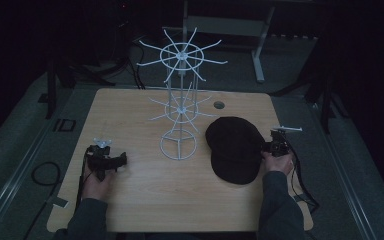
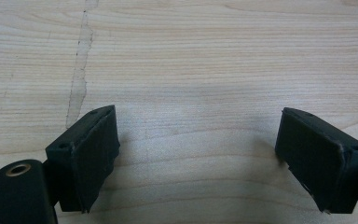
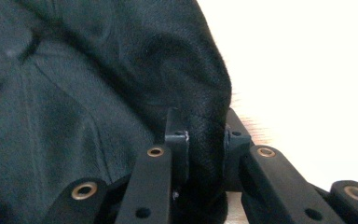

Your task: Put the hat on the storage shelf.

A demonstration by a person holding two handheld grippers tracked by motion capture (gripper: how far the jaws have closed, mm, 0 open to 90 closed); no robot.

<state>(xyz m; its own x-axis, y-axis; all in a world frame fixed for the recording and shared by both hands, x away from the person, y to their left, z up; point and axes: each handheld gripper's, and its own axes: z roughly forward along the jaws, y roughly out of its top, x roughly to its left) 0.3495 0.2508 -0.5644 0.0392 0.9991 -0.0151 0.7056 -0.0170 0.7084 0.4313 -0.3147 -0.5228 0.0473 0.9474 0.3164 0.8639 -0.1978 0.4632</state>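
Dark room, grey floor around a light wood worktop (image 1: 145, 190) with rounded corners. Left tool (image 1: 111, 161) sits low over bare wood at the worktop's left side, held by the left hand (image 1: 96, 184); in the left gripper view its jaws stand wide apart with nothing but wood grain (image 2: 191, 70) between them, so released. A pale scratch line (image 2: 79, 70) runs on the wood ahead of its left jaw. Right tool (image 1: 275, 148) is at the right side, held by the right hand (image 1: 278, 164), a grey plate on top. In the right gripper view the right tool (image 3: 205, 135) is clenched on a fold at the edge of the black cap (image 3: 84, 93); fabric fills the gap between the jaws. Cap (image 1: 234, 148) lies on the worktop just left of the right tool, touching it at its right edge. White wire rack (image 1: 181, 100) stands upright well ahead and to the right of the left tool, just left of the cap, with two tiers of spokes and a ring base. Small round hole (image 1: 219, 105) in the worktop lies beyond the cap. Cables trail from both tools off the near edge.
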